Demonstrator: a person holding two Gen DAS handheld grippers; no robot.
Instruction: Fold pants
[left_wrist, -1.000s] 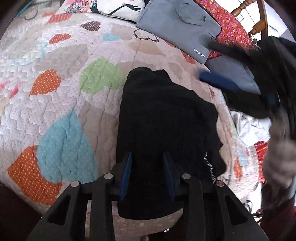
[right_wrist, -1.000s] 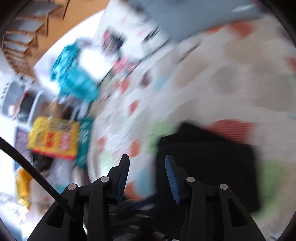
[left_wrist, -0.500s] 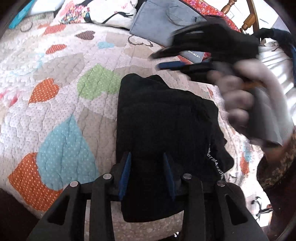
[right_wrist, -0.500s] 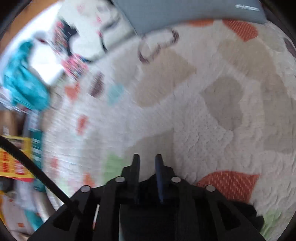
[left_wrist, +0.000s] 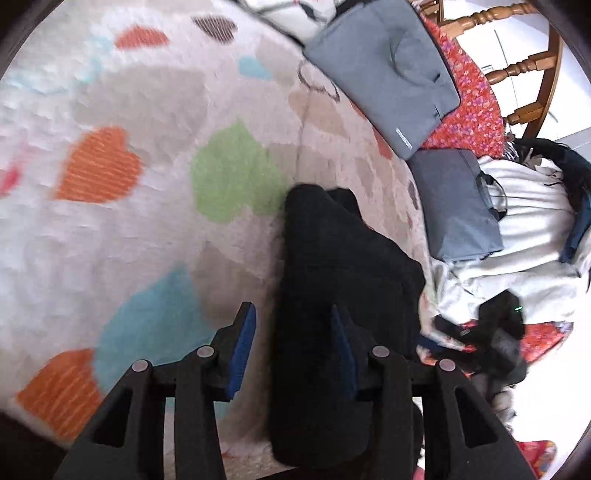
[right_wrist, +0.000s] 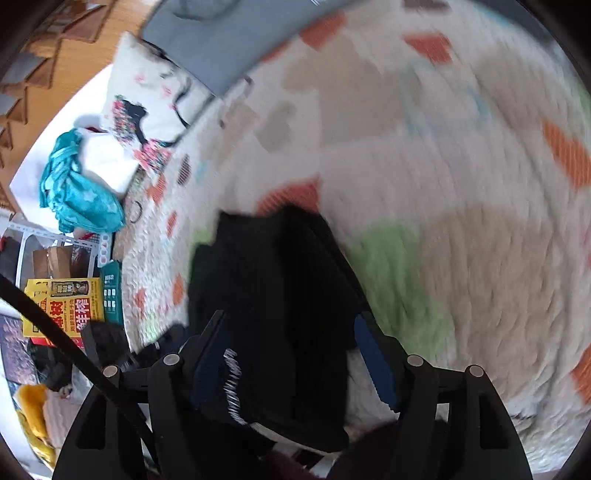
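Note:
The black pants (left_wrist: 343, 280) lie folded in a compact bundle on the heart-patterned quilt (left_wrist: 147, 184). In the left wrist view my left gripper (left_wrist: 293, 350) is open, its jaws spread over the near left edge of the bundle. In the right wrist view my right gripper (right_wrist: 295, 365) is open wide, and the near end of the pants (right_wrist: 273, 295) with white lettering lies between its fingers. I cannot tell whether the pads touch the cloth.
Two grey laptop bags (left_wrist: 384, 70) (left_wrist: 458, 206) and a red floral cloth (left_wrist: 472, 110) lie at the far right, by a wooden chair (left_wrist: 517, 66). A white garment pile (left_wrist: 524, 236) sits right. A pillow (right_wrist: 147, 107), teal cloth (right_wrist: 77, 188) and yellow box (right_wrist: 62, 306) sit left.
My right gripper was nearly shut over the quilt; it has opened wide and come down over the pants. My left gripper has shifted left, and the right hand has left its view.

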